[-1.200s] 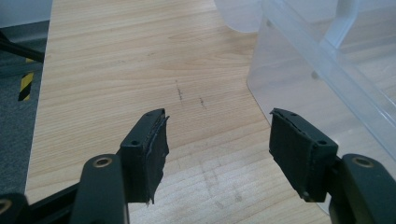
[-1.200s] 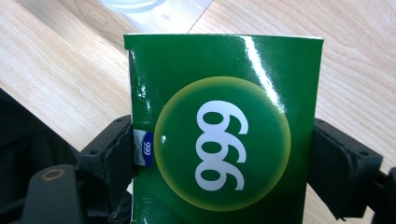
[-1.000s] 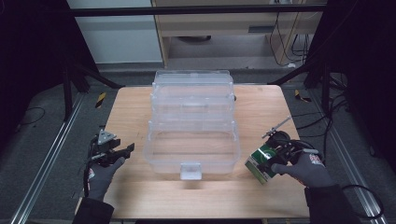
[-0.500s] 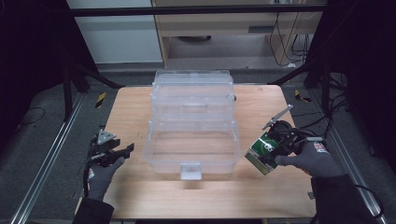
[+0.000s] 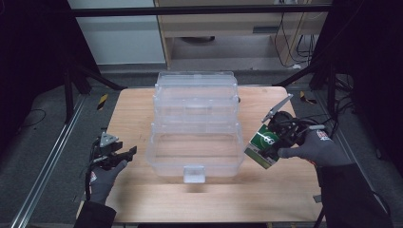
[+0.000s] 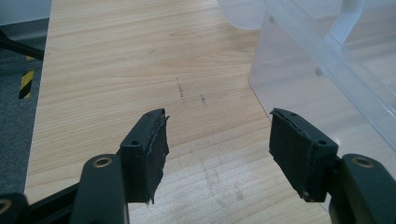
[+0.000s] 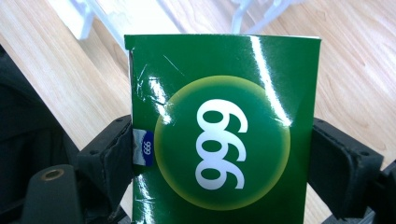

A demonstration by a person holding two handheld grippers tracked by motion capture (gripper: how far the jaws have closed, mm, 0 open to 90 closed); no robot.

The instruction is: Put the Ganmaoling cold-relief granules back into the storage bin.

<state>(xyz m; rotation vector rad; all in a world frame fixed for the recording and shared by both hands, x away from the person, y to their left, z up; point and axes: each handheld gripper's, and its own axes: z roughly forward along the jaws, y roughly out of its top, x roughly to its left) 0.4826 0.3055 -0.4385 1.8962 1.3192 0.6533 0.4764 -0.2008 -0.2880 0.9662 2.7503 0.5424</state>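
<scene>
A green box with a white "999" on a yellow-green disc is held off the table just right of a clear plastic tiered storage box. My right gripper is shut on the green box, one jaw on each side. The storage box stands open in the middle of the wooden table, its lowest tray empty. My left gripper hovers low at the table's left, jaws open with nothing between them; the storage box's clear wall lies to its right.
The wooden table has bare surface left and right of the storage box and along the front edge. Black frame legs and cables stand beyond the table's sides. A white latch tab sticks out at the storage box's front.
My right gripper has lifted the green box and carried it up and slightly left toward the storage box's right side. The left gripper has barely moved.
</scene>
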